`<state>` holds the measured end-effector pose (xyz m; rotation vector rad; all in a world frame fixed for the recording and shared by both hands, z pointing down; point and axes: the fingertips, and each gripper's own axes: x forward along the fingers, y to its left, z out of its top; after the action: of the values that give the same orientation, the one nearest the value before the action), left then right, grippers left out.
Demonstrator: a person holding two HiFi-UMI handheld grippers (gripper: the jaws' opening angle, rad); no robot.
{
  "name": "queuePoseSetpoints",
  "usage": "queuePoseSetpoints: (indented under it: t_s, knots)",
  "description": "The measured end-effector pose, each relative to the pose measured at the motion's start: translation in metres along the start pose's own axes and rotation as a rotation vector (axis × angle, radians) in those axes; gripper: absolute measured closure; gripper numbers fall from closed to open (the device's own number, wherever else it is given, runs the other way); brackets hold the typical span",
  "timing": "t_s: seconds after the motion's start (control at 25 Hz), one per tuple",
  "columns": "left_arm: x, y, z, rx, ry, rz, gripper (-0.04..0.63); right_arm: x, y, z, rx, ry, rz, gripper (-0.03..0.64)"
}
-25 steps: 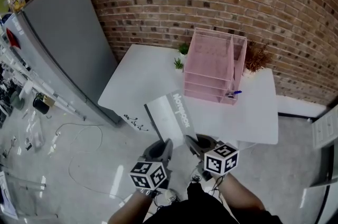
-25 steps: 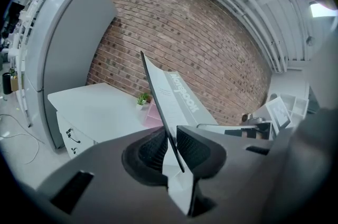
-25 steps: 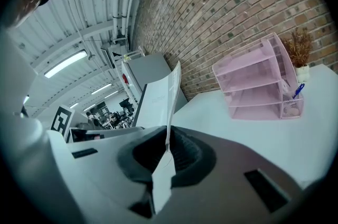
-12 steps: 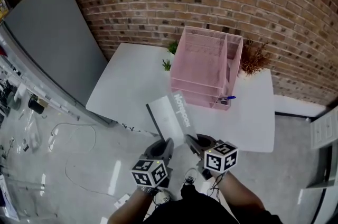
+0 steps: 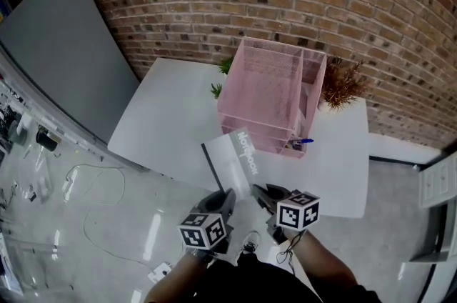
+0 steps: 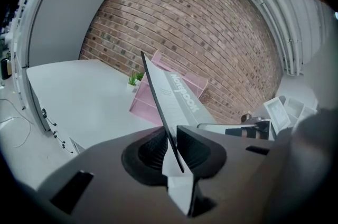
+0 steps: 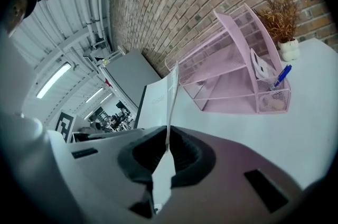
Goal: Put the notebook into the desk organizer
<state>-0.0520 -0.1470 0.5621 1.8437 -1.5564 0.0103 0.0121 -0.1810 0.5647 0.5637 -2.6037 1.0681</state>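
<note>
A grey notebook (image 5: 234, 160) with a dark spine edge hangs tilted over the near edge of the white table (image 5: 161, 116). Both grippers hold its near corners. My left gripper (image 5: 223, 199) is shut on the spine side, and in the left gripper view the notebook (image 6: 171, 95) stands on edge between the pads (image 6: 194, 150). My right gripper (image 5: 261, 194) is shut on the other side, where the notebook (image 7: 171, 92) shows as a thin white edge. The pink mesh desk organizer (image 5: 275, 91) stands at the back of the table, just beyond the notebook's far end.
A blue pen (image 5: 300, 141) sits in the organizer's small front bin. A small green plant (image 5: 217, 88) and a dried brown plant (image 5: 343, 82) flank the organizer against the brick wall. A grey panel (image 5: 61, 44) leans at left. Cables lie on the floor (image 5: 100, 209).
Both grippers have carried the notebook forward toward the table and a little lower. Its far end now reaches the organizer's front in the head view. Both grips are unchanged.
</note>
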Motion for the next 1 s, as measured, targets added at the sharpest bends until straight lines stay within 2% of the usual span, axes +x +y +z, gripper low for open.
queuePoseSetpoints:
  t_s: [0.44,1.0]
  knots:
    - [0.026,-0.005,-0.005,0.003,0.058,-0.026,0.54,-0.005,-0.026,0.0,0.106,0.001,-0.015,0.6]
    - [0.075,-0.001,0.016,0.072,0.2,-0.185,0.537,0.003,-0.06,0.02,0.272,-0.115,-0.139,0.601]
